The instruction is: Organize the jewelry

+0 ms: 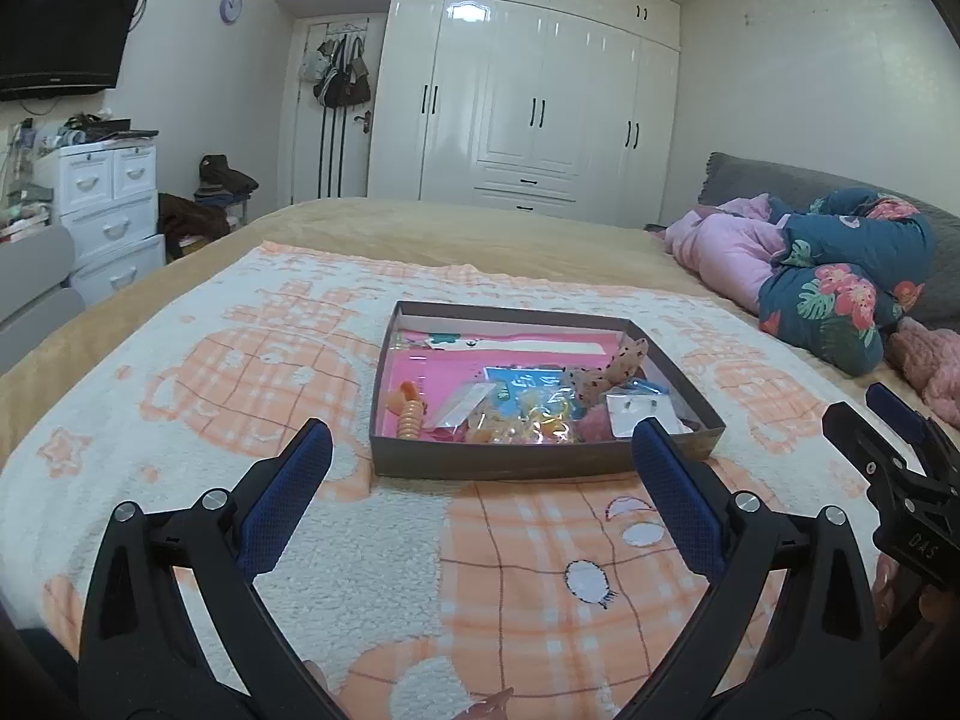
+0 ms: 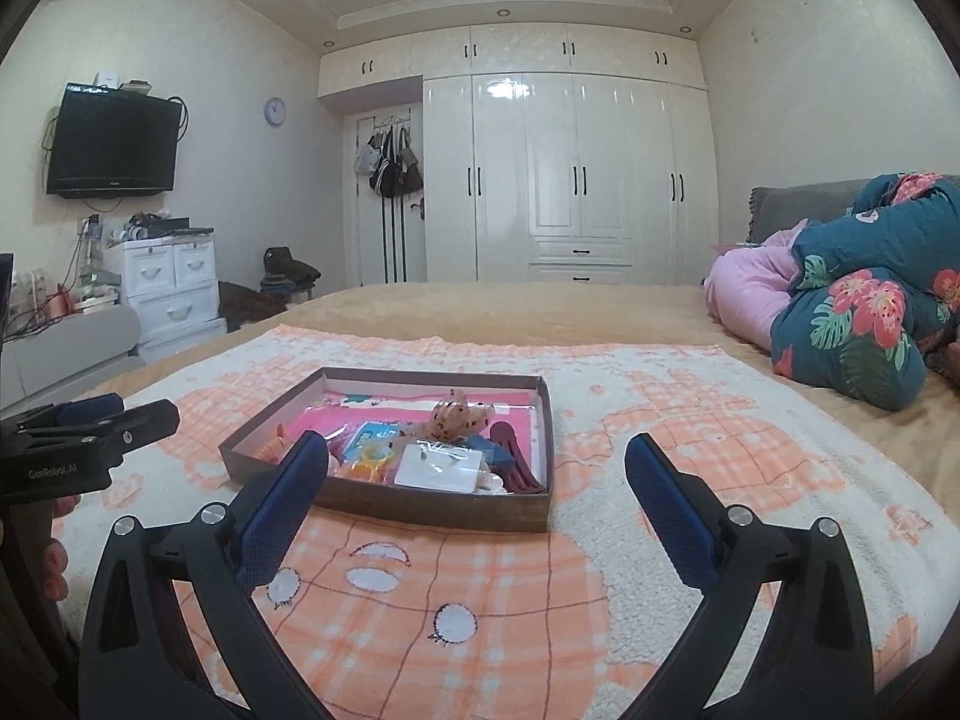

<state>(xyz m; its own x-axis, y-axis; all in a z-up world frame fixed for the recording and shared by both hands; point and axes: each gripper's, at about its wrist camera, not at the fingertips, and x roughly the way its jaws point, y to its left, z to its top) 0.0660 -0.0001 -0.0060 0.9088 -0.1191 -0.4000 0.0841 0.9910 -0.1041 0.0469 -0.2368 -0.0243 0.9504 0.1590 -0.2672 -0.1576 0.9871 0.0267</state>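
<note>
Because the box [image 1: 540,456] sits on a soft bed [image 2: 600,312] blanket, my spread left gripper [image 1: 480,444] and right gripper [image 2: 477,459], both just short of it, could tip it and spill the tangled trinkets [image 1: 534,420].

A glossy white wardrobe [image 2: 570,177] fills the far wall; a black wall-mounted television [image 2: 114,141] hangs above white plastic drawers [image 2: 171,288].

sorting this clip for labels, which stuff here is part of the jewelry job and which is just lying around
Job: cardboard tray, white earring card, orange hair clip, dark red claw clip.

Lying about: floral quilt, TV, white drawers, hanging bags.
</note>
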